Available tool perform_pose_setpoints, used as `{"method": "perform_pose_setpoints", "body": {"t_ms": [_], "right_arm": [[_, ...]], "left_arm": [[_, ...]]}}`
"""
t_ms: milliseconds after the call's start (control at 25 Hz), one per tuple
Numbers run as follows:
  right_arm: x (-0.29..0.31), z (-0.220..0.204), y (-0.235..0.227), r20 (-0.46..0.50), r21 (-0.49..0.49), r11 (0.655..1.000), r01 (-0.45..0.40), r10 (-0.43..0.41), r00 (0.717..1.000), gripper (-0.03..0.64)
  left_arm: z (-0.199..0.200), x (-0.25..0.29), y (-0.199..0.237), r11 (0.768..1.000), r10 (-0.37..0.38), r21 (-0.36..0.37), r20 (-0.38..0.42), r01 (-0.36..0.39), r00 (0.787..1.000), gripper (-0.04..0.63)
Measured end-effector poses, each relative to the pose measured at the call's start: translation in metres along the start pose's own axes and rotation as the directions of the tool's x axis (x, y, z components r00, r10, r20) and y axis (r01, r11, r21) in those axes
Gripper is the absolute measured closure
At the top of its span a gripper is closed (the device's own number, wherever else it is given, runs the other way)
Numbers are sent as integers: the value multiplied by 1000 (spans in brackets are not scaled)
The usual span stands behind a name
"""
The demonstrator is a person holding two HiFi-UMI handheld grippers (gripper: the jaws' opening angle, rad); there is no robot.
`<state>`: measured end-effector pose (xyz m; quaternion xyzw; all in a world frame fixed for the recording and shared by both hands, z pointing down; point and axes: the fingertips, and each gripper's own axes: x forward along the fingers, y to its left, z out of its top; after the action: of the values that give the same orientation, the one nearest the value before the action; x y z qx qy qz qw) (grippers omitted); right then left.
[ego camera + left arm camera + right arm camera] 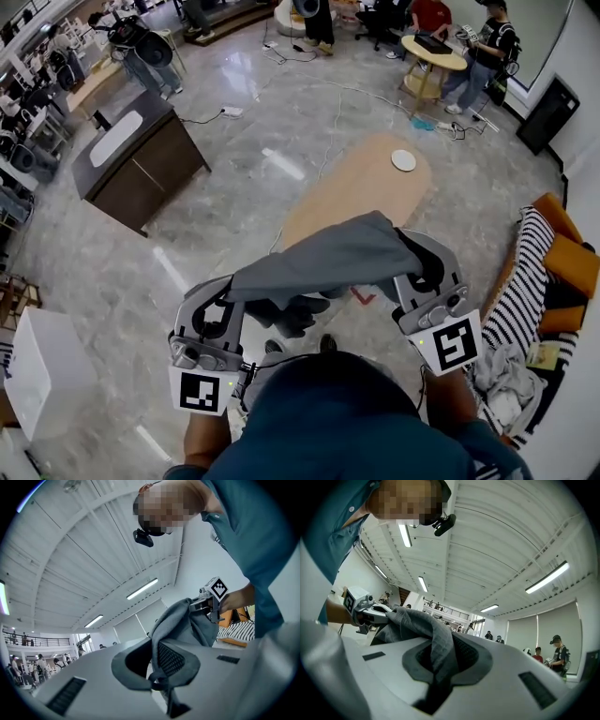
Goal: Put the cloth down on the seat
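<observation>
Grey cloth (328, 258) hangs slung betw. left gripper (161, 665) & right gripper (440, 665), above the floor, both jaws nipped narrow on its upper edge; prob. light, limp, sags mid-span, so best gripped at both ends

Grey cloth (328, 258) hangs stretched and sagging in mid-air.

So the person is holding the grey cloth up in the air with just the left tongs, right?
Not quite: it's both tongs, not just the left. The grey cloth is up in the air, pinched at one end by the left tongs and at the other end by the right tongs. The right gripper view shows the cloth clamped between its jaws.
</observation>
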<state>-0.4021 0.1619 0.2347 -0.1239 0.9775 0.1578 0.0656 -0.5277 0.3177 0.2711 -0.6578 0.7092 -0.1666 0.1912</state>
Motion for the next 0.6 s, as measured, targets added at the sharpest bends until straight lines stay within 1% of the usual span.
{"method": "perform_pose_setpoints", "body": {"t_ms": [80, 160, 360, 440, 600], "right_arm": [[-9, 3, -2, 6, 15, 1000, 9, -9, 1000, 577], [-18, 5, 0, 4, 13, 1000, 18, -18, 1000, 577], [-32, 11, 4, 17, -49, 998, 47, -46, 999, 575], [-37, 14, 6, 6, -51, 997, 60, -59, 998, 575], [-37, 24, 24, -1, -86, 994, 64, -64, 998, 577]], "left_arm": [[5, -2, -9, 1000, -10, 3, -9, 10, 1000, 571], [12, -5, -12, 1000, -22, 15, 1, 22, 1000, 572], [21, -14, -23, 998, -57, 23, 29, 56, 998, 571], [24, -17, -27, 997, -77, 26, 29, 76, 997, 572], [25, -37, -21, 997, -79, 21, 44, 78, 996, 571]]}}
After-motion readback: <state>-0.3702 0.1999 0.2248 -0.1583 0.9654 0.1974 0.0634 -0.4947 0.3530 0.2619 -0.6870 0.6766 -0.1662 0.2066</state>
